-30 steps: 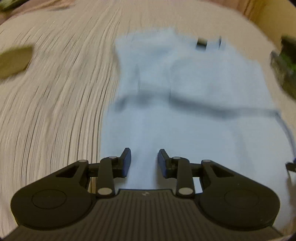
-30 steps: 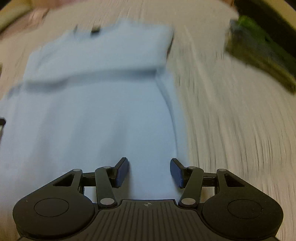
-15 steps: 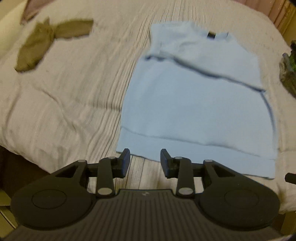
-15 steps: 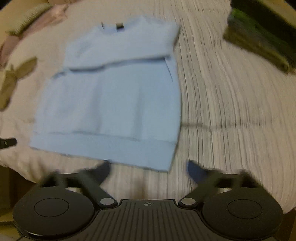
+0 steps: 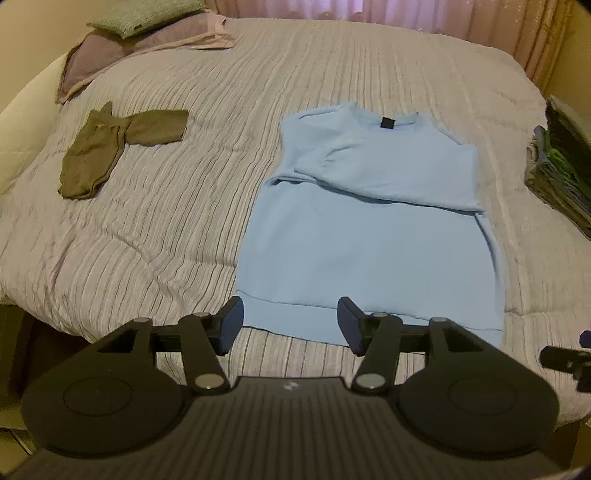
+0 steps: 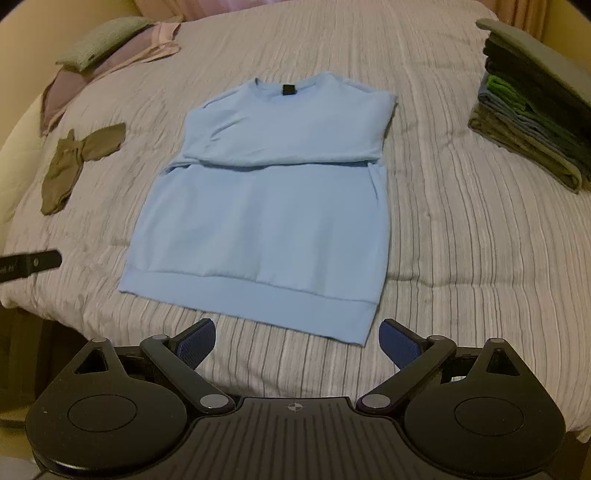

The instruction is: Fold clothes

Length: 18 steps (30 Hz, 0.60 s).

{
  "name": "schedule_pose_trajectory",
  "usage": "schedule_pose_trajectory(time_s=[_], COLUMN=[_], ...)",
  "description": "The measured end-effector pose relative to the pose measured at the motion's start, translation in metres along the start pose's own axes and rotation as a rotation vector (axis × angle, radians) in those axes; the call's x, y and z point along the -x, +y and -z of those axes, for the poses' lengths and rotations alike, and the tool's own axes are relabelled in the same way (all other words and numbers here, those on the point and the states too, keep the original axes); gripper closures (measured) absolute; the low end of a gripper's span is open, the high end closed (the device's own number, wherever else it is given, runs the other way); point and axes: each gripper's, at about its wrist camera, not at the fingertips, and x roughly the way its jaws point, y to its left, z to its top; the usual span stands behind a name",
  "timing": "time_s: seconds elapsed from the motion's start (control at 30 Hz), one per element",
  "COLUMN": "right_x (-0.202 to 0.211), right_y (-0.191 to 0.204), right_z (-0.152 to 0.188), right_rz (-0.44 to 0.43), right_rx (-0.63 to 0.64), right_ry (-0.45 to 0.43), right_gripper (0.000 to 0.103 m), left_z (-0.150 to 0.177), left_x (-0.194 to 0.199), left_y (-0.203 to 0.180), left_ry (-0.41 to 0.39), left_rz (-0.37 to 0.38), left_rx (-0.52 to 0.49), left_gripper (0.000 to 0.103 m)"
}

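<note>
Both grippers hovering off the near edge of the bed [image 5: 177,236], neither touching anything. Left gripper [image 5: 290,325] jaws spread moderately wide, holding nothing, sitting over the near-left corner of the sweatshirt hem. Right gripper [image 6: 295,345] jaws spread very wide, holding nothing, lining up just short of the hem's near-right corner.

One light blue sweatshirt [image 6: 266,206] lying flat on the striped grey bedspread, roughly mid-bed, hem toward the near edge, collar toward the far edge. Both sleeves lying folded across the chest, forming one band across the upper half. One dark neck label [image 6: 289,89] showing at the collar.

One olive garment [image 5: 107,151] lying crumpled toward the left edge, well apart from the sweatshirt. One stack of folded clothes [image 6: 532,114] sitting at the right edge; can't count the pieces, green and grey layers showing. Two pillows at the far-left corner: one purple pillow [image 5: 110,51], one green pillow [image 5: 144,14] resting on top of it.

Tip of the left gripper showing at the left edge of the right wrist view
</note>
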Motion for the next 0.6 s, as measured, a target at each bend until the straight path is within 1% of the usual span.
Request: schedule_pose_trajectory(time_s=[0.2, 0.6], right_x=[-0.002, -0.001], right_y=[0.002, 0.006], right_z=[0.002, -0.011], right_rz=[0.008, 0.022], right_rx=[-0.003, -0.022], right_ry=[-0.001, -0.013], right_gripper=[0.005, 0.005], left_z=[-0.004, -0.02], left_x=[-0.001, -0.004], left_y=[-0.009, -0.014], left_ry=[-0.006, -0.018], left_rz=[0.022, 0.05], left_rx=[-0.039, -0.096], left_gripper=[0.049, 0.049])
